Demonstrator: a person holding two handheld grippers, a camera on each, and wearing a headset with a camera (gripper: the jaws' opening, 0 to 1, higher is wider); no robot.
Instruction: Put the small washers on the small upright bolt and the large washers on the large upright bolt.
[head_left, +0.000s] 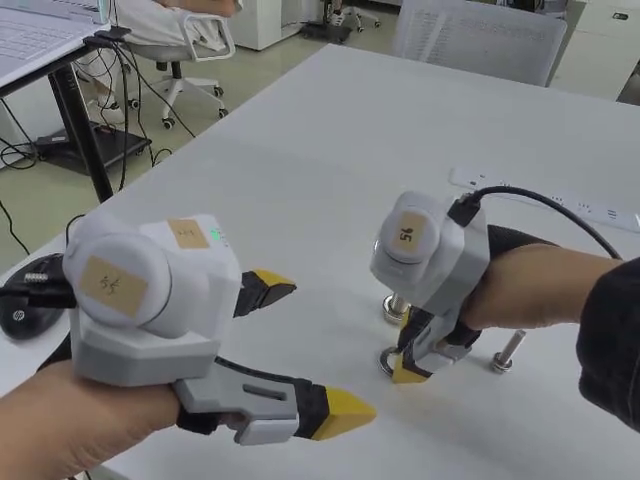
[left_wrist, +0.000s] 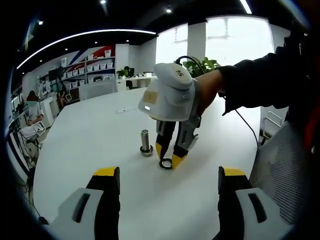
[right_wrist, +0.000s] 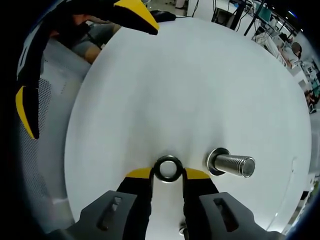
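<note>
One washer (right_wrist: 167, 169), seemingly in hand-held gripper (right_wrist: 168, 175)

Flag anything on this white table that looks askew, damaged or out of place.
Nothing stands out. The large silver threaded bolt stands upright on the white table, and the dark metal ring washer lies flat between the tips of the right gripper. The small silver bolt seems to lean, perhaps only from camera angle.

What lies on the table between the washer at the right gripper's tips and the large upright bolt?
Nothing. In the right gripper view, the white table between the washer and the large upright bolt is bare.
</note>
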